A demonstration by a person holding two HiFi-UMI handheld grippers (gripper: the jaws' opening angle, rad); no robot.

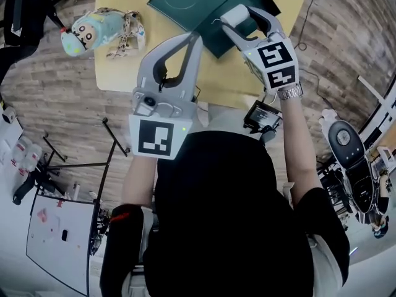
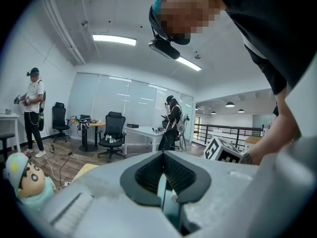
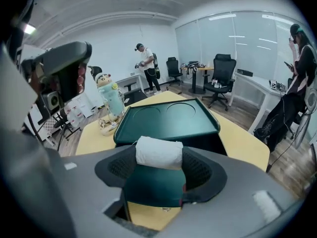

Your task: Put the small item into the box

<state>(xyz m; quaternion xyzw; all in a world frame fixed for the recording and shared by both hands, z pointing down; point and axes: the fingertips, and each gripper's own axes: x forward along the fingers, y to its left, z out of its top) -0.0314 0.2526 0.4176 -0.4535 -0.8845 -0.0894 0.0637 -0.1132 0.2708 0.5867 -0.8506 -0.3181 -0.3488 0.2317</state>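
Right tongs (image 3: 159, 157) clamped across a white roll (image 1: 234, 15), held over the green box (image 1: 232, 39) on the yellow tabletop (image 3: 237, 143) | Left tongs (image 2: 161, 182) pinched together on a thin teal edge at the near-left rim of the lid (image 3: 168, 118) | Cartoon doll (image 1: 93, 33) lies at the tabletop's far left

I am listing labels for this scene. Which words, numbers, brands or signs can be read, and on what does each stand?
No readable word or number anywhere.
Left marker cube: black square pattern, no letters.
Right marker cube: similar pattern, no letters.
White board: marks too small to read.
White roll: no print visible.
Yellow table: tiny mark, blurred.
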